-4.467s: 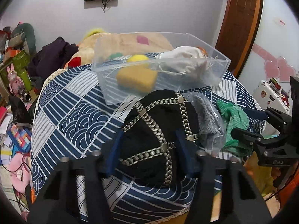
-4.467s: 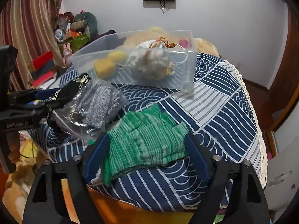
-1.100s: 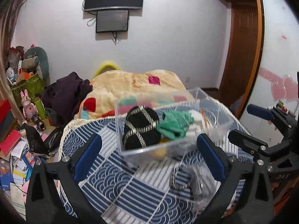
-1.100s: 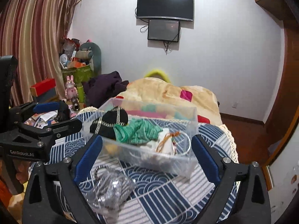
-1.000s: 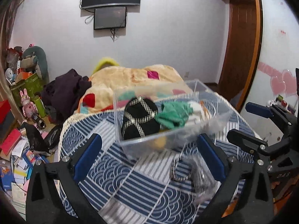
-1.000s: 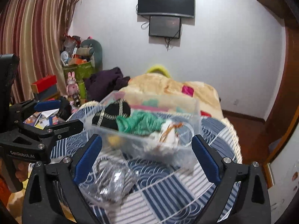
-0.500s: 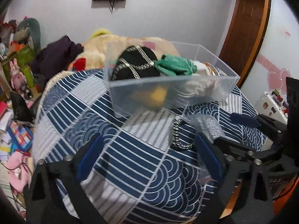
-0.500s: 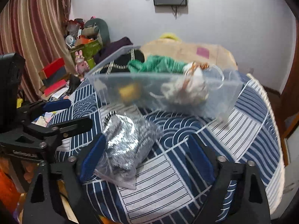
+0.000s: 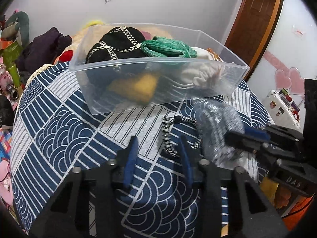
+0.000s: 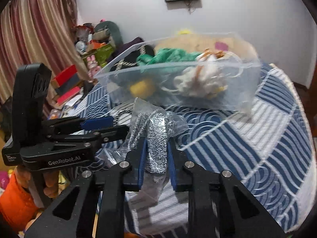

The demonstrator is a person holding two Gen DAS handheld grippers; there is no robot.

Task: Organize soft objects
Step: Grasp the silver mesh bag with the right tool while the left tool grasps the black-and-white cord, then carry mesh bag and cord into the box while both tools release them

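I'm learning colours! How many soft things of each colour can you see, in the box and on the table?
Black: 1, hat
Green: 1, glove
White: 1, pouch
Yellow: 1, sponge
Grey: 1, bagged gloves
Black-and-white: 1, cord
Total: 6

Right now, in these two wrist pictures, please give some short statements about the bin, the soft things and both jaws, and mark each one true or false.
1. The black hat lies inside the clear bin. True.
2. The green knit lies on the tablecloth outside the bin. False: it is in the bin, beside the hat.
3. The right gripper has its jaws closed on the bagged grey fabric. True.
4. The left gripper holds the yellow sponge. False: the sponge is in the bin; the braided cord sits between its jaws.
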